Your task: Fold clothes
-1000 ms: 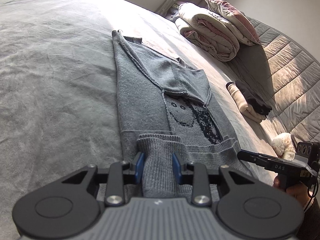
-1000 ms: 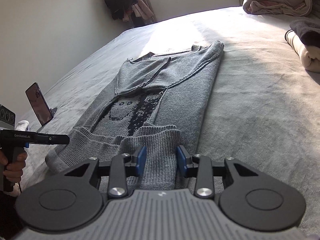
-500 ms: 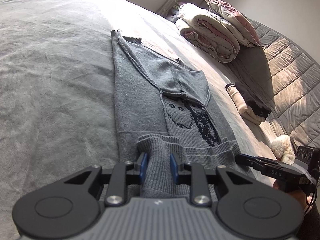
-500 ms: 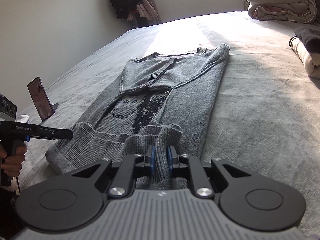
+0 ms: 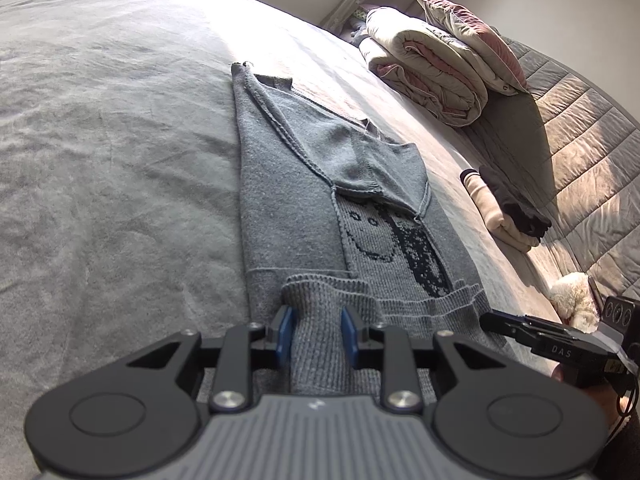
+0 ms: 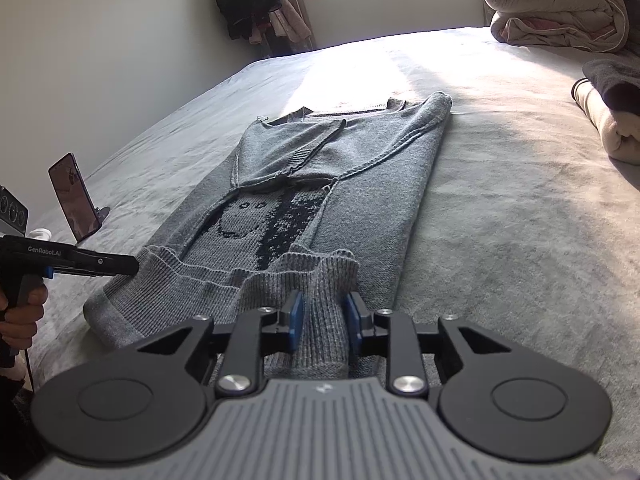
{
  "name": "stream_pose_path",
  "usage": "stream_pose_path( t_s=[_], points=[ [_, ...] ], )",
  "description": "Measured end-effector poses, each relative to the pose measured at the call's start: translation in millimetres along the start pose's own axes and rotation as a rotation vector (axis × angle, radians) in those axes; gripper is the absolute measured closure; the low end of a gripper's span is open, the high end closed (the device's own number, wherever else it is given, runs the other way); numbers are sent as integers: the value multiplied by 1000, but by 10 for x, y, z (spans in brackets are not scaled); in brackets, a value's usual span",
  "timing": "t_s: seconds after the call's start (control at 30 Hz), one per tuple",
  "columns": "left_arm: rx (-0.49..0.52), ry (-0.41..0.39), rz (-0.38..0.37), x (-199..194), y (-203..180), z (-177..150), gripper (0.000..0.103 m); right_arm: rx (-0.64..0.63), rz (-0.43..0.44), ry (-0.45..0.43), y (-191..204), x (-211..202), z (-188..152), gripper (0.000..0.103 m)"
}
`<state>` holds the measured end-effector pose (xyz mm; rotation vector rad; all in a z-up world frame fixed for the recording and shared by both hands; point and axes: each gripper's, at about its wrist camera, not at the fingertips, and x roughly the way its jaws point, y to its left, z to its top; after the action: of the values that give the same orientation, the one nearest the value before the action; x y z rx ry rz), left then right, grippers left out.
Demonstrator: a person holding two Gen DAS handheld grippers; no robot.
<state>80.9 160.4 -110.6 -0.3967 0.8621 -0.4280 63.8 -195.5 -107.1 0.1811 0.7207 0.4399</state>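
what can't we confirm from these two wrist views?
- Sweater hem under each gripper: hidden by the gripper bodies, both views.
- Left gripper and right gripper: ribbed fabric sits between the pads, but firm clamping isn't visible.
- Knit face motif: top covered by the folded sleeves.
- Phone screen: too small to read, right wrist view.
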Motion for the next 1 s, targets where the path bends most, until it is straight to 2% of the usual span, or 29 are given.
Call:
stream_pose_path(
  t_s=[0.2, 0.47, 0.67, 0.9, 0.93, 1.0],
  points=[
    [3, 4, 3, 0, 13, 9, 75, -39, -8, 3, 4, -29, 27, 71],
    [-8, -5, 6, -38, 42, 34, 75, -36, 8, 14, 16, 22, 40, 70],
    [43, 13, 8, -13, 38, 9, 75, -27, 20, 21, -2, 60, 38, 70],
    [36, 6, 5, 3, 31, -12, 76, -16, 38, 11, -17, 89, 45, 70],
    [42, 1, 8, 6, 16, -22, 76, -20, 39, 9, -13, 94, 49, 71],
    [52, -8, 16, 12, -14, -42, 80, -32, 43, 6, 1, 100, 59, 80]
  ],
)
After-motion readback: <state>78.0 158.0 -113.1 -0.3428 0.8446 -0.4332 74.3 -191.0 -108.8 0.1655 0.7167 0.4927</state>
